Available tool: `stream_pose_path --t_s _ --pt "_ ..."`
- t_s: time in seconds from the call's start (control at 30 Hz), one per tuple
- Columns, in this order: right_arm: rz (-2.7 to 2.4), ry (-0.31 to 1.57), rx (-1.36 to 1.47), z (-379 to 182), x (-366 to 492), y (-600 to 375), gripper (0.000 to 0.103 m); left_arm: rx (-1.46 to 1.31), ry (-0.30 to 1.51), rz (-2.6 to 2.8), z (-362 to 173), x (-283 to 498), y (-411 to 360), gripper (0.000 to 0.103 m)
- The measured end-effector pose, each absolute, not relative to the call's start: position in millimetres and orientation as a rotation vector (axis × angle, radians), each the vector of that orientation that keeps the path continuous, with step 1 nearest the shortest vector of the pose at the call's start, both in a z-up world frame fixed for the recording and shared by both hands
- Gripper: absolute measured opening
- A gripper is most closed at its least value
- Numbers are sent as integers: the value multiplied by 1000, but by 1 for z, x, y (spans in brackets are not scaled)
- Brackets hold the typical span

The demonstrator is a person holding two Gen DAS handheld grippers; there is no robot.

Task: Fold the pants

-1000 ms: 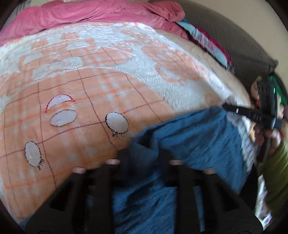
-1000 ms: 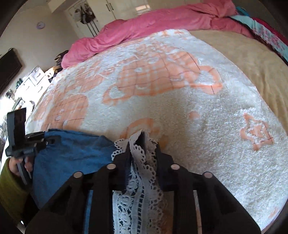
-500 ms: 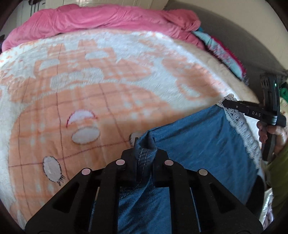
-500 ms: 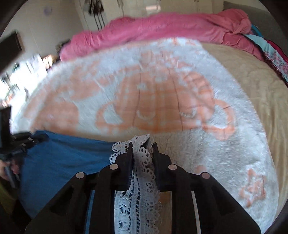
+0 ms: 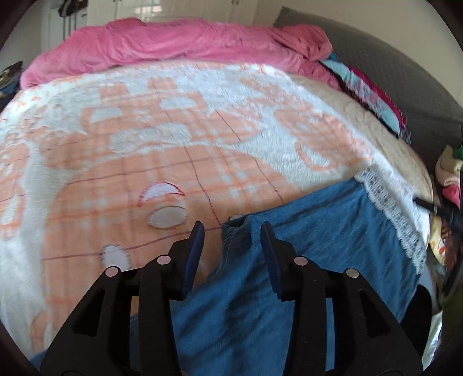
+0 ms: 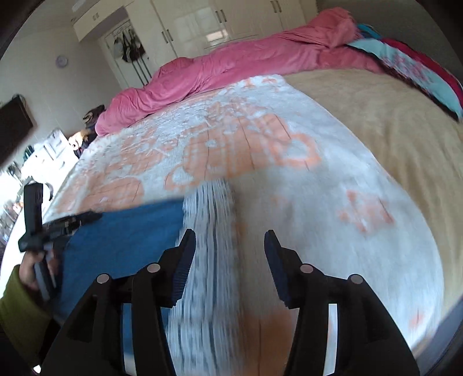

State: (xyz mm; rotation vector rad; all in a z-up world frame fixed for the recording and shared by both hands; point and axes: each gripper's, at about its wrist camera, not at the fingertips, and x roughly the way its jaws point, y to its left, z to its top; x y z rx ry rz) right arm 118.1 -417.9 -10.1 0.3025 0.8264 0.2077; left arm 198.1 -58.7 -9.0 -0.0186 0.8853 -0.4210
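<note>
Jaws of left gripper (image 5: 232, 235) and right gripper (image 6: 230, 242) were opening, releasing the pants (image 5: 332, 231); next seemingly came regrasping for another fold.

Soft daylight, bright and even; fisheye bends the edges, dark corners. Right wrist view: lace trim (image 6: 208, 245) at lower centre smeared by motion blur. Left wrist view: mildly blurred, blanket (image 5: 173, 144) pattern soft

Cream wardrobe (image 6: 202, 20), grey headboard (image 5: 405, 75), daylight
</note>
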Motion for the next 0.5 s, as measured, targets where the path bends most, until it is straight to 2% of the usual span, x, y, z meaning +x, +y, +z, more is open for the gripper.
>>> stream_pose_path --t_s 0.2,0.37,0.47,0.5 --pt "228 871 419 -27 66 -429 49 -28 861 -432 12 140 -52 45" --pt "253 911 435 -40 61 -423 47 -79 867 -450 1 92 -55 50" --pt "254 922 443 -47 63 -418 41 -69 893 -408 -13 75 -57 57" --pt "262 920 441 -47 62 -418 31 -60 902 -384 -19 73 -56 63"
